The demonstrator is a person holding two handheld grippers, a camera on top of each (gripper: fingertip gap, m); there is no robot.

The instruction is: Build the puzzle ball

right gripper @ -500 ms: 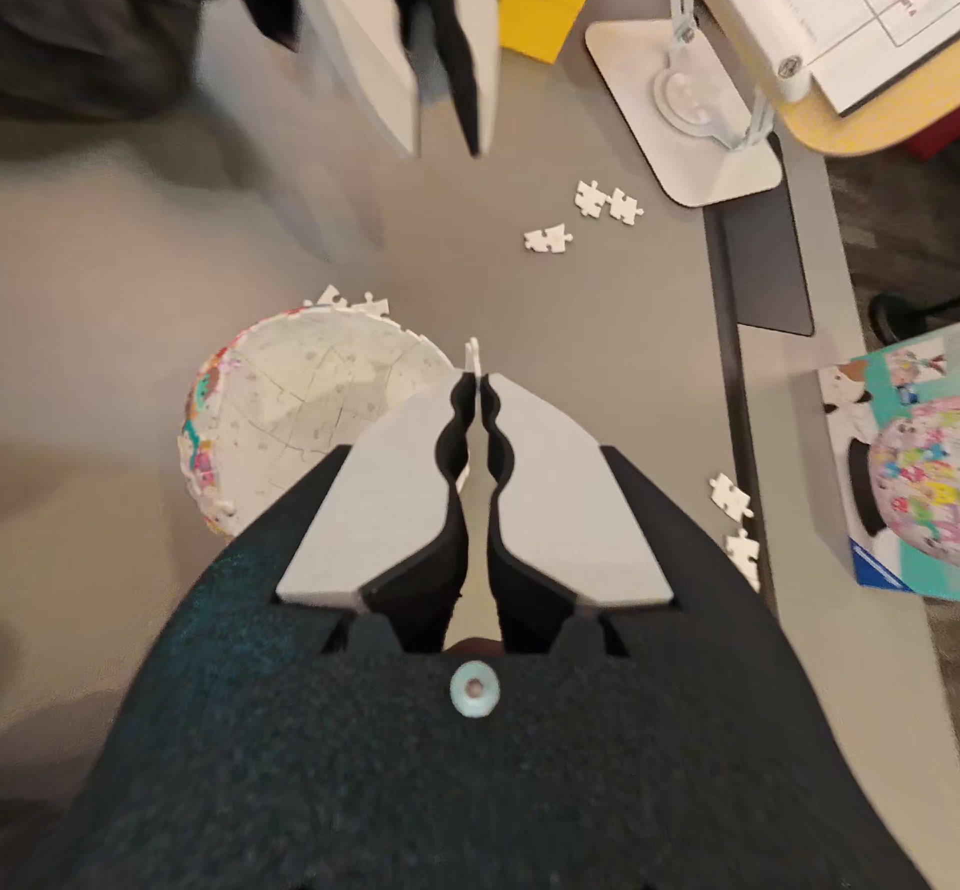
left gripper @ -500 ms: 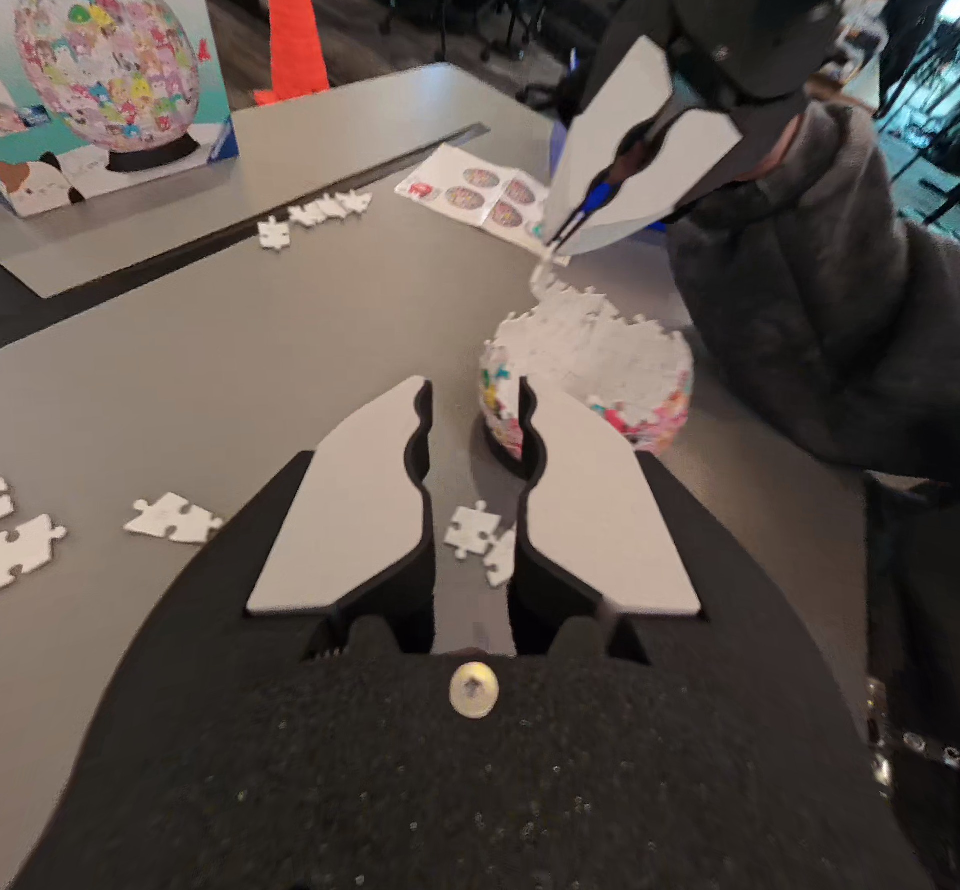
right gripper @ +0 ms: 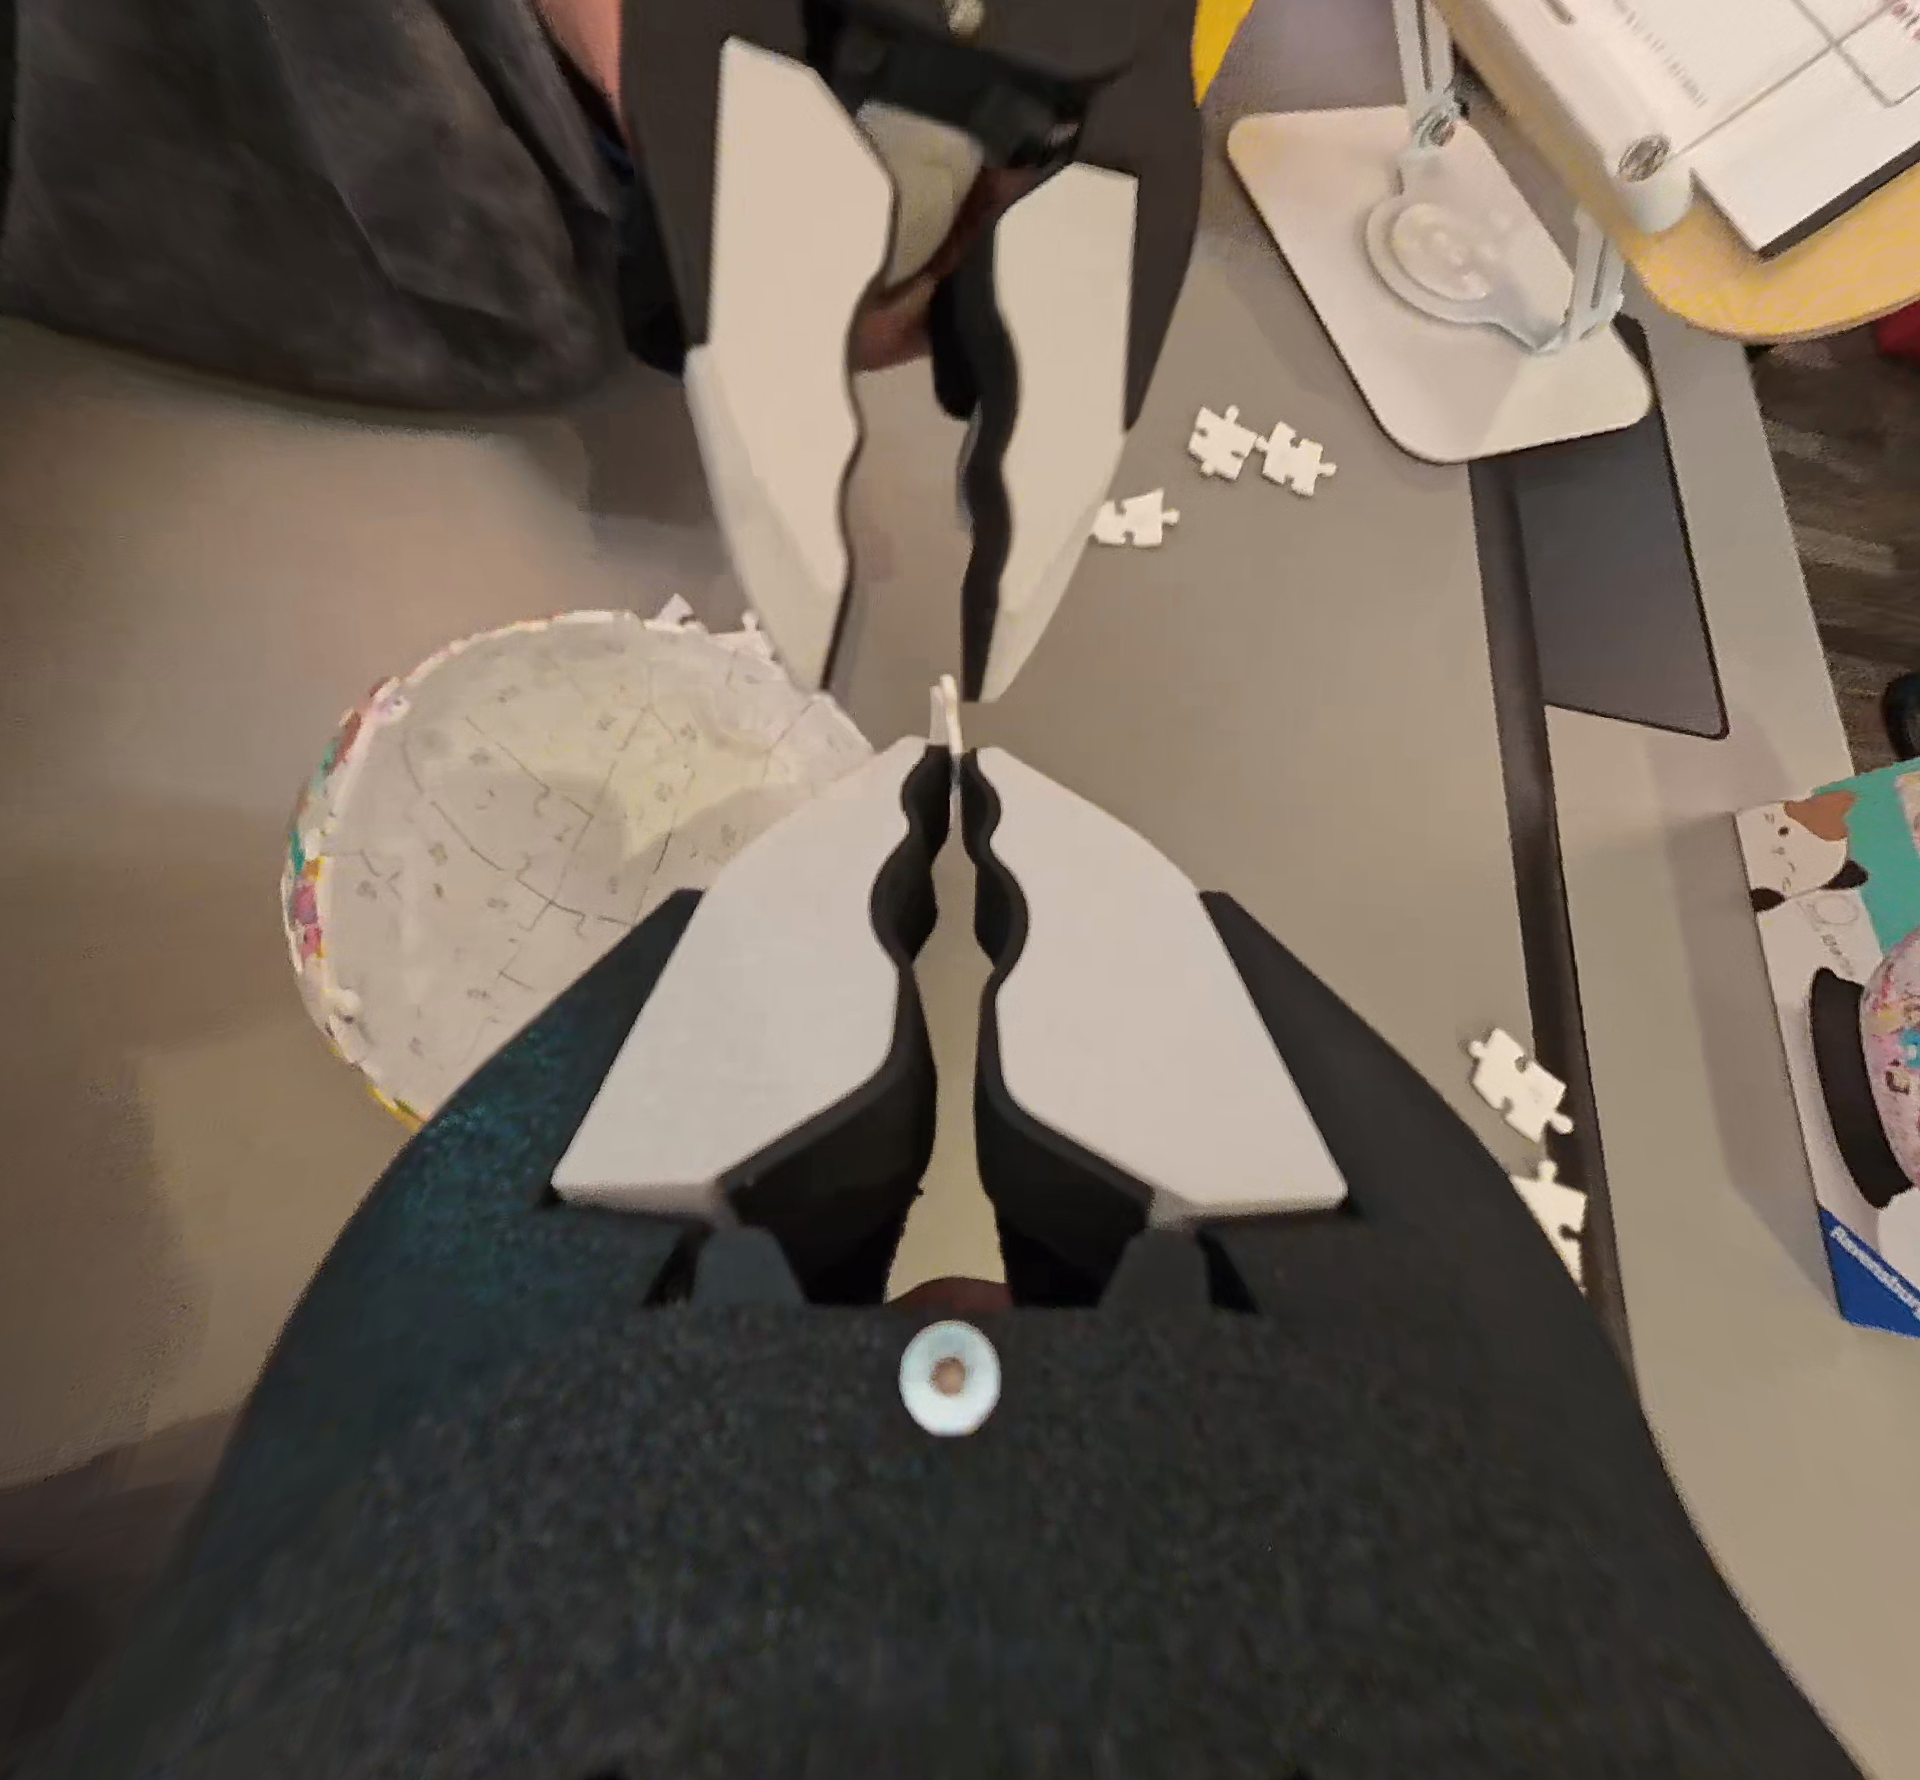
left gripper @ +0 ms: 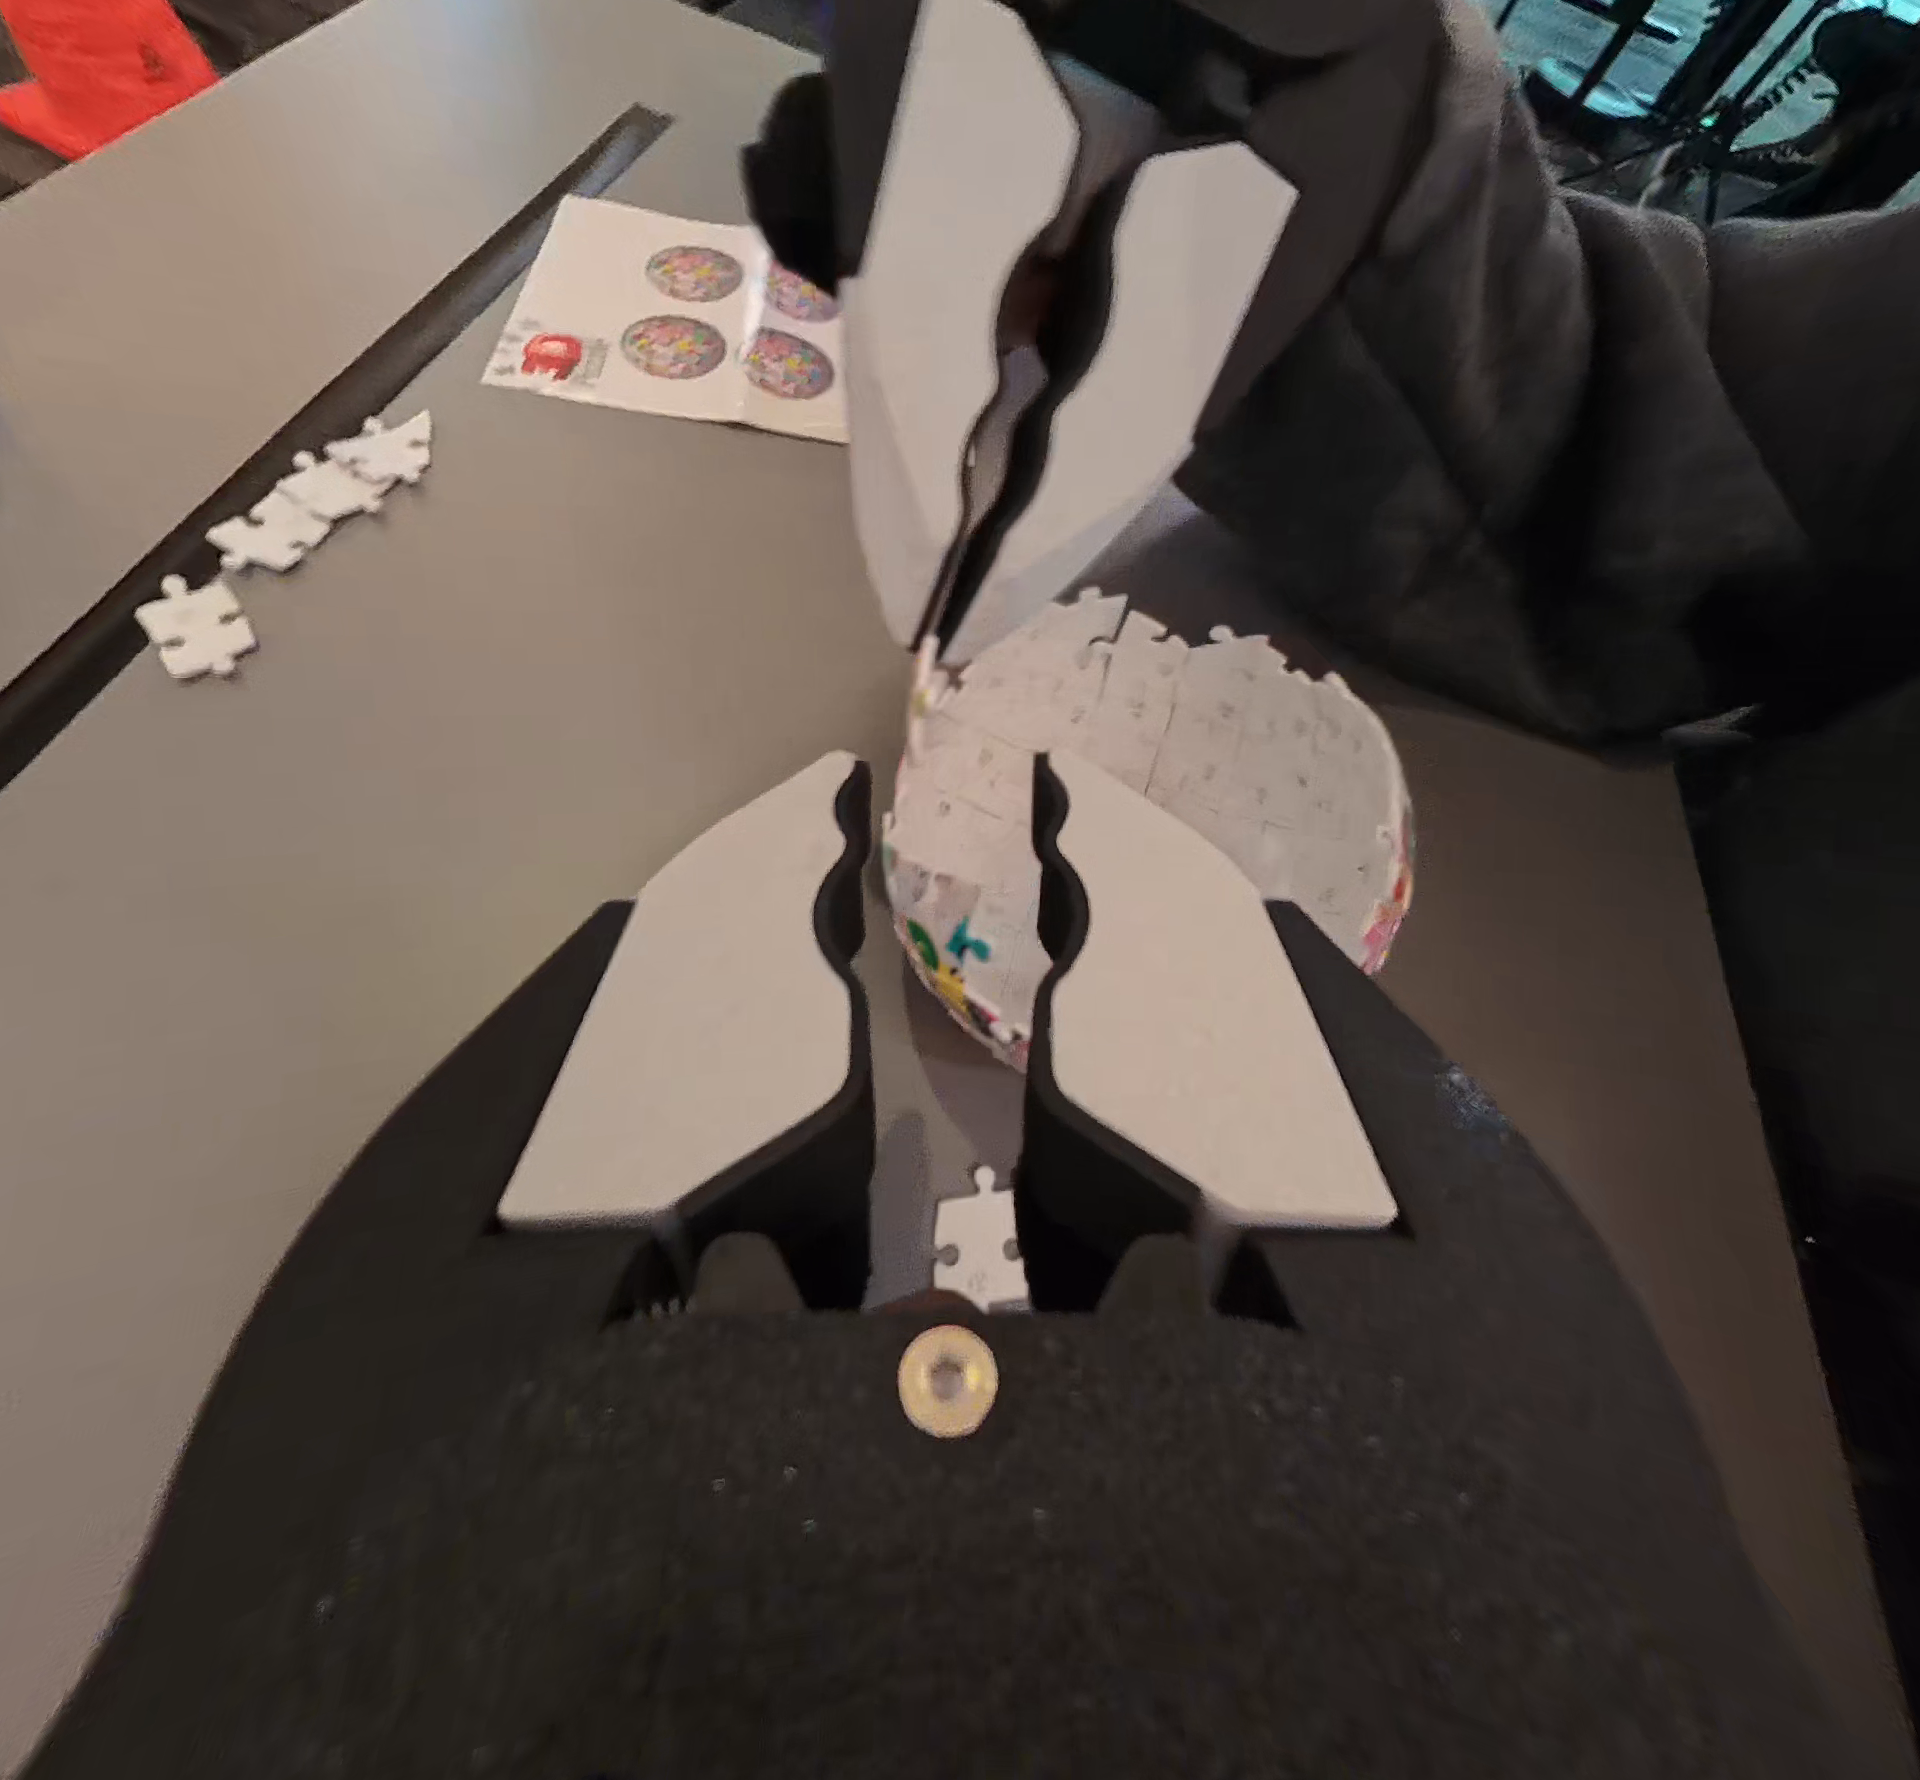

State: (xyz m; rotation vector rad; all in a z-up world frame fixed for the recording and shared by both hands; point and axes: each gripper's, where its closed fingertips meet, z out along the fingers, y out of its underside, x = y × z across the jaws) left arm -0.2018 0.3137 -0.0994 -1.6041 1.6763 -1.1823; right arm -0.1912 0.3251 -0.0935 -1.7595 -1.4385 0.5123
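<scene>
Right gripper (right gripper: 954, 766): fingers pinched on a white puzzle piece (right gripper: 945, 728), held edge-up at the tips. Half-built puzzle ball (right gripper: 540, 837) sits on the grey table (right gripper: 1299, 795), open side up, just left of and below those tips. Left gripper (left gripper: 945, 774): fingers parted, empty, ball directly ahead between its tips. One loose piece (left gripper: 977, 1247) lies on the table between its finger bases.
</scene>
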